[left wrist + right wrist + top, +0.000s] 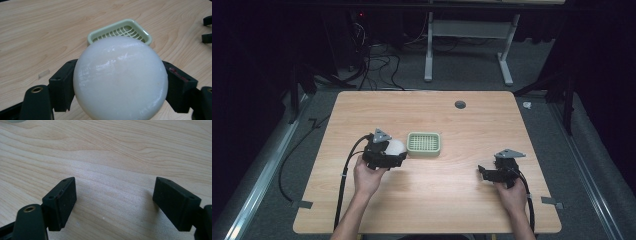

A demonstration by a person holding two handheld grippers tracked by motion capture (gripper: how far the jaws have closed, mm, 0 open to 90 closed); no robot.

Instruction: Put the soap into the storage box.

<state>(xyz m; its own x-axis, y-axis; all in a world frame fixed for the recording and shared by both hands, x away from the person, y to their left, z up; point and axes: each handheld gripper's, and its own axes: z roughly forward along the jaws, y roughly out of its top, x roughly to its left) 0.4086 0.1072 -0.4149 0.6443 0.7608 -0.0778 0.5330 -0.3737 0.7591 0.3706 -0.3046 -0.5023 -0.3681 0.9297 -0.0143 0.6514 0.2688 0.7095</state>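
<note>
A white, smooth, rounded object (120, 77) sits between the jaws of my left gripper (393, 155), which is shut on it just left of a pale green slotted tray (424, 144). In the left gripper view the tray (120, 31) lies right behind the white object. My right gripper (484, 171) rests low over the table at the right, jaws wide apart. In the right gripper view its fingers (60, 202) stand apart over bare wood with nothing between them (113, 203).
The wooden table (427, 200) has a dark round grommet (460, 104) near its far edge. A small clear strip (44, 74) lies on the wood left of my left gripper. Cables and a desk frame (467, 45) stand on the floor beyond.
</note>
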